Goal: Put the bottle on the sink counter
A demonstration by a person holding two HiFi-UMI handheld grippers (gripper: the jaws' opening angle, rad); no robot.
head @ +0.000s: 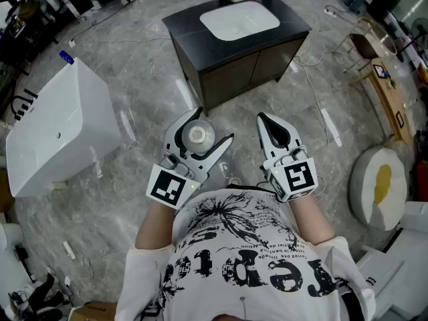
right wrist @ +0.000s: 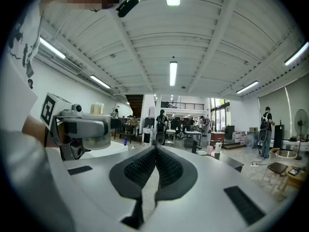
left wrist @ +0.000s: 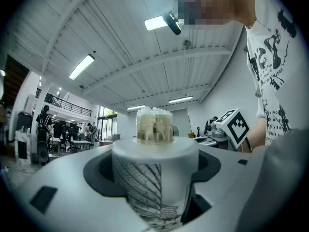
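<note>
One bottle (head: 197,136) upright, clamped in our left gripper (head: 208,129), jaws wide around it
Sink counter (head: 184,22) lies straight ahead of us, well apart; right gripper (head: 266,122) closed, empty

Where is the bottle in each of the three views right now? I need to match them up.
Head view: just left of centre, the bottle seen from above, clamped in the left gripper.
Left gripper view: low centre, the bottle upright between the jaws, cap up.
Right gripper view: left side at mid-height, the bottle in the left gripper.
Shared landmark: the person's printed shirt, at the bottom, right edge and upper left.
</note>
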